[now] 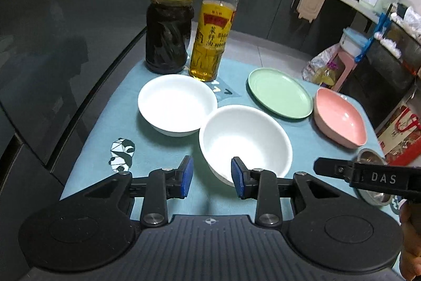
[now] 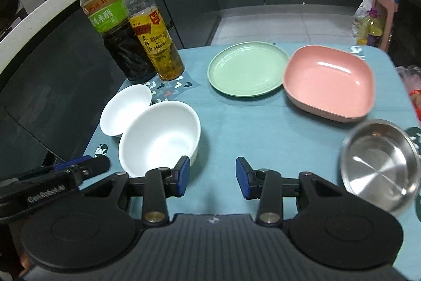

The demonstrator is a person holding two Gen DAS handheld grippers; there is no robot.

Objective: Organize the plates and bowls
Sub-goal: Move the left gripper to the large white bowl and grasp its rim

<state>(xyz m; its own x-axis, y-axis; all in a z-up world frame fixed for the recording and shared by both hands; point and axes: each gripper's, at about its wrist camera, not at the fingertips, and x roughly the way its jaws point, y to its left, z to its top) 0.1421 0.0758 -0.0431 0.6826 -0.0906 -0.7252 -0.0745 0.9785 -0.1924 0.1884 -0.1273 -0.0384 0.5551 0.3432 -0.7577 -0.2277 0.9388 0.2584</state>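
Note:
Two white bowls stand touching on the teal cloth: a shallow one (image 1: 177, 104) behind, a deeper one (image 1: 244, 141) in front. My left gripper (image 1: 212, 177) hovers open at the deeper bowl's near-left rim, pressing on nothing. To the right lie a green plate (image 1: 280, 92) and a pink square dish (image 1: 339, 117). In the right wrist view my right gripper (image 2: 212, 177) is open over bare cloth, between the deeper white bowl (image 2: 158, 138) and a steel bowl (image 2: 379, 165). The green plate (image 2: 247, 69) and pink dish (image 2: 329, 80) lie beyond it.
A dark vinegar bottle (image 1: 168, 38) and an oil bottle (image 1: 213, 44) stand at the cloth's far left corner. The teal cloth (image 2: 263, 128) ends at the table's far edge, with dark cabinets and tiled floor beyond. A pink stool (image 2: 381, 15) and bags sit on the floor to the right.

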